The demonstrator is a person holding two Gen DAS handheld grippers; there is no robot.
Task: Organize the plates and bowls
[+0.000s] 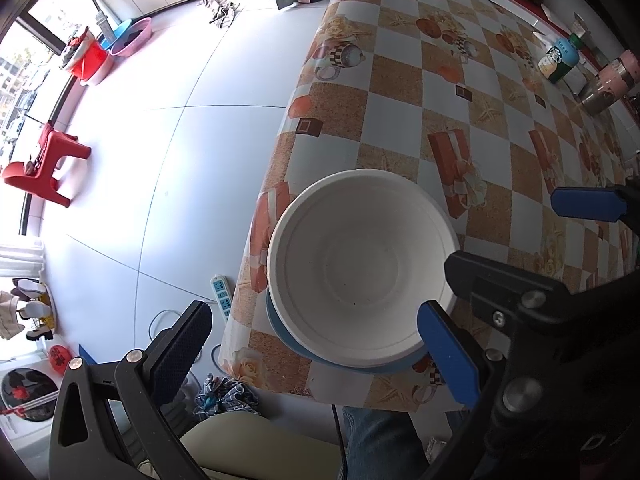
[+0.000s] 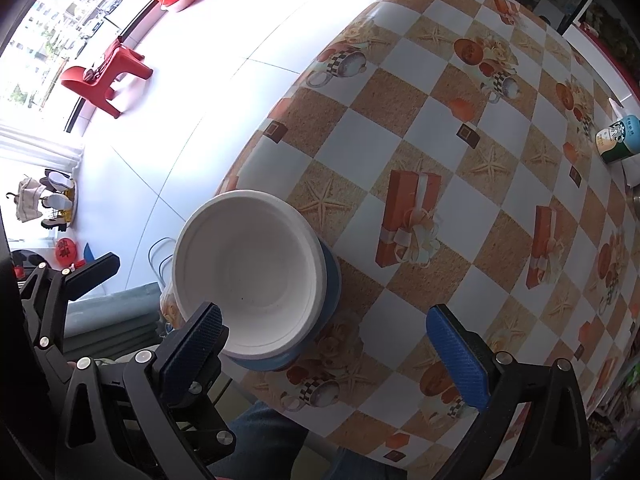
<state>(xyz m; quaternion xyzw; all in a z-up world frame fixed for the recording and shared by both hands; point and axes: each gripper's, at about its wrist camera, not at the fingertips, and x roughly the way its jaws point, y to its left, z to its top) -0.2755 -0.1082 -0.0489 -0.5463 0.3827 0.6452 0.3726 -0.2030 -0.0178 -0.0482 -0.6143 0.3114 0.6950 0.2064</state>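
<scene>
Both grippers (image 1: pixel 316 344) (image 2: pixel 334 340) wide open; nothing held

A white bowl (image 1: pixel 362 266) sits on a blue plate (image 1: pixel 280 330) at the checkered table's (image 1: pixel 400 120) corner (left gripper (image 1: pixel 316 344) spread wide above).

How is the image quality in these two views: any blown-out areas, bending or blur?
Left wrist view: the tiled floor by the window is overexposed, the table edge bows, and the white bowl is sharp. Right wrist view: floor blown out too, checked tablecloth bulges strongly, corners vignetted black.
</scene>
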